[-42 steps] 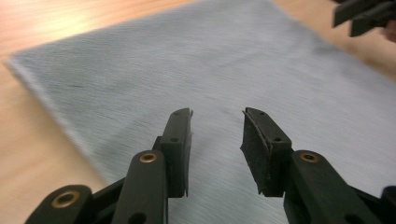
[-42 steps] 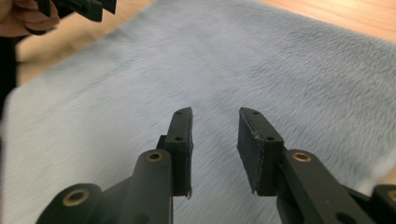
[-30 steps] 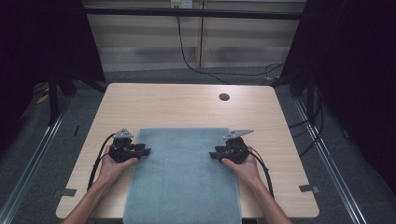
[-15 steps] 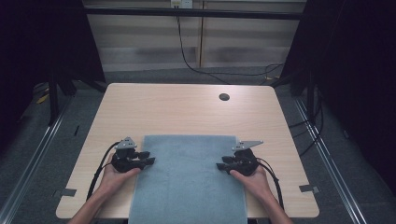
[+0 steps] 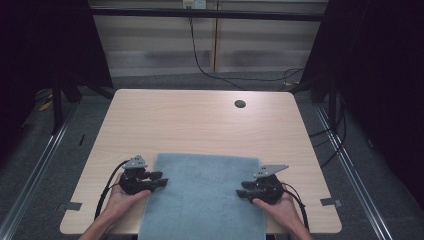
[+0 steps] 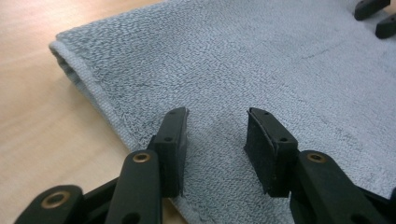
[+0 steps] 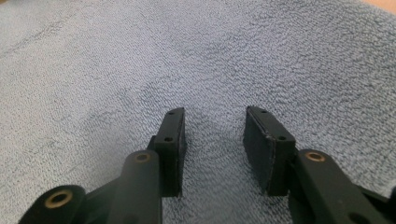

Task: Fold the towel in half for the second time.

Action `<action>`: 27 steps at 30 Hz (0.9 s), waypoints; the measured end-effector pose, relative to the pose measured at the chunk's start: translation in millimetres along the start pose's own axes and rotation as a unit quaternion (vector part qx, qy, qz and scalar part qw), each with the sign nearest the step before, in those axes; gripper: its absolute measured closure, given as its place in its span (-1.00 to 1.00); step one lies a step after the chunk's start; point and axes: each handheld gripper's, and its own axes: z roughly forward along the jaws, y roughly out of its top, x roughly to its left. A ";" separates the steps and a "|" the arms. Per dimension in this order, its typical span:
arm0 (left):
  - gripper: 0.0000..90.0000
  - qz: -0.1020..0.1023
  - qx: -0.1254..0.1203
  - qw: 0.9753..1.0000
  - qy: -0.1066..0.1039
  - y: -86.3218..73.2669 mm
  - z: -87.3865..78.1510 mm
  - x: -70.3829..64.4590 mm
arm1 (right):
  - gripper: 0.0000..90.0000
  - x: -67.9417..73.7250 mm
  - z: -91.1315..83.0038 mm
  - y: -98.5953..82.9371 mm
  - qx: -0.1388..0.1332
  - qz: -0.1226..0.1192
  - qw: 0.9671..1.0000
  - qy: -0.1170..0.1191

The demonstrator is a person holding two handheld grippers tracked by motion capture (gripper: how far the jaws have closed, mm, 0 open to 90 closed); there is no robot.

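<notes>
Here the table [image 5: 200, 125] carries a grey-blue towel [image 5: 205, 195] spread flat at its near edge, its near end running off the front. The step looks like taking hold of the towel's two sides. Next each gripper must slide a jaw under its edge and close. The left gripper [image 5: 159, 179] rests at the left hem, the right gripper [image 5: 242, 189] at the right side, both pointing inward, jaws spread apart over cloth, gripping nothing. Hands lie low, palms cupping.

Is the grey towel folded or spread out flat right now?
Folded, it seems: the towel shows a doubled, rounded edge at its corner in the left gripper view, lying flat on the table.
</notes>
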 end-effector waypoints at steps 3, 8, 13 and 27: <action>0.27 0.002 0.003 1.000 -0.003 -4.2 -3.8 -6.1 | 0.32 4.5 -3.1 -3.4 0.004 0.003 1.000 0.006; 0.26 -0.009 -0.002 1.000 -0.015 -15.2 -12.7 -12.9 | 0.32 13.6 -7.0 -8.2 0.010 0.005 1.000 0.021; 0.23 -0.003 0.012 1.000 -0.023 -20.7 -20.8 -22.0 | 0.31 24.9 -9.4 -11.5 0.017 0.000 1.000 0.021; 0.17 -0.003 -0.024 1.000 -0.002 20.5 -30.4 0.1 | 0.36 -10.0 -38.4 14.1 -0.076 0.031 0.997 0.009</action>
